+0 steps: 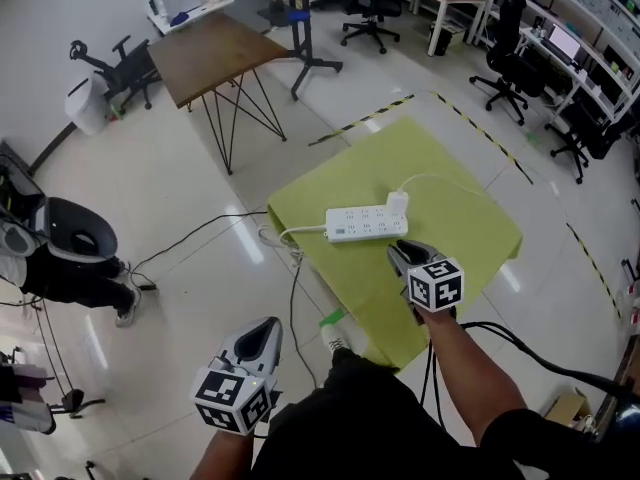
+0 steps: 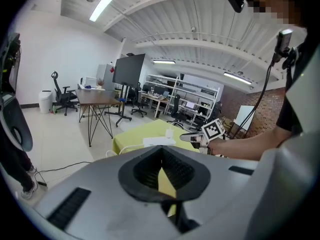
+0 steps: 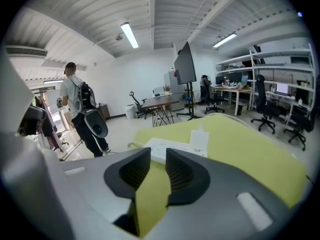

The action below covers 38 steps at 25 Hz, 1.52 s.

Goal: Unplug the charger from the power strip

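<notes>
A white power strip (image 1: 366,224) lies on a yellow-green cloth (image 1: 440,168) over a low table. A white charger (image 1: 398,205) is plugged into the strip's right end, and its thin white cable loops away to the right. My right gripper (image 1: 398,251) hovers just in front of the strip, pointing at it. In the right gripper view its jaws (image 3: 157,156) are open with nothing between them, and the strip (image 3: 167,146) and charger (image 3: 199,141) lie just beyond. My left gripper (image 1: 268,326) hangs off the cloth's near-left side. Its jaws (image 2: 161,151) are shut and empty.
A brown wooden table (image 1: 215,53) stands behind the cloth, with office chairs (image 1: 372,18) and desks further back. A person (image 1: 60,258) stands at the left. Black cables (image 1: 200,233) trail over the floor, and striped tape (image 1: 480,128) runs past the cloth's far side.
</notes>
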Each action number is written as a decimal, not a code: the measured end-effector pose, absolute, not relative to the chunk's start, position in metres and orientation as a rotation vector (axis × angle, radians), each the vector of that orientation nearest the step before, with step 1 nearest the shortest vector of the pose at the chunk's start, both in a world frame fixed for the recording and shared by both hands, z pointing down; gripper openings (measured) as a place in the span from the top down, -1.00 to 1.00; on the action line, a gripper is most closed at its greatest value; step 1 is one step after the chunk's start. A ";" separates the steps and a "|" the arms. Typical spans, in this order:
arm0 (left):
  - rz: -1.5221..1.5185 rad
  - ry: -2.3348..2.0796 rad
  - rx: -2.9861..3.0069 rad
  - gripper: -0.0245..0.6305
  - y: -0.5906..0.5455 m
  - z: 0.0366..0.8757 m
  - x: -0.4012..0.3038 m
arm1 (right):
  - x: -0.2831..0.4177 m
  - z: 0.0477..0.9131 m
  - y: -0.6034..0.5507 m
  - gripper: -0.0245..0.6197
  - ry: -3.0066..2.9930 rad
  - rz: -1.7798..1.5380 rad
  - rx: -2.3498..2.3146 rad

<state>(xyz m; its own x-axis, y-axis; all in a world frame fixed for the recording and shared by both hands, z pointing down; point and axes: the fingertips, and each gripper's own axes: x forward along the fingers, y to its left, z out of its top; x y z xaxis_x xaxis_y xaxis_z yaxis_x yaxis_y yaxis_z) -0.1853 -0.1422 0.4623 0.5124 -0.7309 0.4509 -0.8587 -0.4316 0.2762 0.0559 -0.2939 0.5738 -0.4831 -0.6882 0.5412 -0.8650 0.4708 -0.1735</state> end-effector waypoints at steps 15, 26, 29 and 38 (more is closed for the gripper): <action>0.474 -1.283 2.261 0.91 -0.233 0.477 -0.175 | 0.107 0.629 -0.422 0.04 -2.125 0.683 1.546; 0.496 -1.268 2.212 0.91 -0.252 0.490 -0.179 | 0.100 0.653 -0.442 -0.05 -2.112 0.726 1.555; 0.477 -1.289 2.180 0.91 -0.254 0.493 -0.187 | 0.103 0.651 -0.445 0.06 -2.106 0.698 1.573; 0.454 -1.326 2.146 0.91 -0.242 0.492 -0.203 | 0.102 0.648 -0.445 0.08 -2.094 0.681 1.589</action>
<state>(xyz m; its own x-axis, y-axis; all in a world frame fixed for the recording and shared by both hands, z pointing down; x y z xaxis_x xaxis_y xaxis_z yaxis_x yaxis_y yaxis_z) -0.2030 -0.2422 0.4922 0.4507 -0.6990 0.5553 -0.8926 -0.3455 0.2896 0.1024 -0.4445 0.6479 -0.2565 -0.7584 0.5992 -0.9658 0.2259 -0.1274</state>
